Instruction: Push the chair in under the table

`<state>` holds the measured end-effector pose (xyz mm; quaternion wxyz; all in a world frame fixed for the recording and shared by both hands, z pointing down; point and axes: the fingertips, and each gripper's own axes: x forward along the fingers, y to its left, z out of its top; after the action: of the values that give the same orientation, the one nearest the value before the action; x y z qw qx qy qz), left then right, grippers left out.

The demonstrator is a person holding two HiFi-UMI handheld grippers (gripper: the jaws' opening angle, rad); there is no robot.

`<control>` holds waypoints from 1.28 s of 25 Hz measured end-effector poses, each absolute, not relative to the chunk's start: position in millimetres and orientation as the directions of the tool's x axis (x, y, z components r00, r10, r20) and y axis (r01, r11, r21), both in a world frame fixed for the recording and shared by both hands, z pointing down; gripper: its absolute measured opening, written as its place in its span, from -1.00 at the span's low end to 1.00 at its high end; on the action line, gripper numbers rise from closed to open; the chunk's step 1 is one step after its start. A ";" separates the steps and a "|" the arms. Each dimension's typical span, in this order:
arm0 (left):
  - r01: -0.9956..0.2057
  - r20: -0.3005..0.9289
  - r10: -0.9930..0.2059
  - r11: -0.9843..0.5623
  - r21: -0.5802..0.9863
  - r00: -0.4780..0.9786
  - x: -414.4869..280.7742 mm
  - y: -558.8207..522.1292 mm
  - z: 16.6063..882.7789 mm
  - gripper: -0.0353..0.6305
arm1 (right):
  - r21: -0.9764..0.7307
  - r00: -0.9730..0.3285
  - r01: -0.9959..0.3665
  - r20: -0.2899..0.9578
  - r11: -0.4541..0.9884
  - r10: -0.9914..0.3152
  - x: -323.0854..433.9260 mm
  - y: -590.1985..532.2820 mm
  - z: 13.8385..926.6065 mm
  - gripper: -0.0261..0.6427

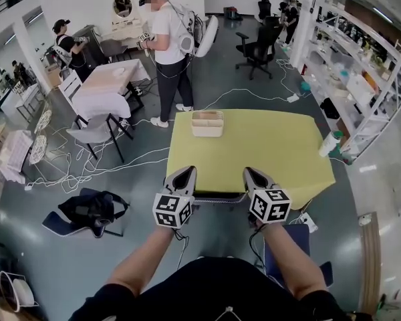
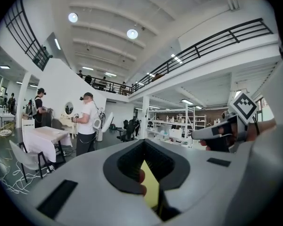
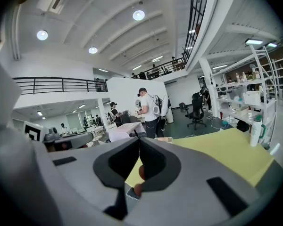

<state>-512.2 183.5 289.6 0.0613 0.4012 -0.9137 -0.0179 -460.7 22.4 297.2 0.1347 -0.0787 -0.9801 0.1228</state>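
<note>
Yellow table [image 1: 267, 146] edge lies just beside chair back [image 1: 217, 198]; left claw [image 1: 184, 174], right claw [image 1: 255, 175] closed, empty.

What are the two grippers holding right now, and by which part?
Nothing. The left gripper and right gripper both show jaws shut together with nothing between them, near the chair back.

Left gripper [image 2: 143, 142], jaws pressed together
Yellow surface [image 2: 151, 187] shows through the gap below them; right gripper [image 2: 212, 134] hangs alongside.

Chair [image 1: 217, 198] mostly hidden under table [image 1: 267, 146], shelf items [image 1: 353, 72] too small
</note>
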 end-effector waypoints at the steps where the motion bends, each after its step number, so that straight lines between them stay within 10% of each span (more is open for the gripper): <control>1: -0.730 0.092 -0.735 0.678 0.084 -0.672 -510.0 181.0 288.5 -0.87 | -0.260 -0.951 0.125 0.243 0.957 0.190 -458.3 22.0 296.1 -0.87; 32: -0.660 0.074 -0.668 0.743 0.109 -0.740 -392.0 218.4 292.9 -0.87 | -0.152 -0.958 0.191 0.184 0.970 0.217 -361.0 55.1 287.7 -0.88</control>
<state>-392.0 218.4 292.9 0.0541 0.3562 -0.9321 -0.0376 -361.0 55.1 287.7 0.1003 -0.1034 -0.9873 0.0664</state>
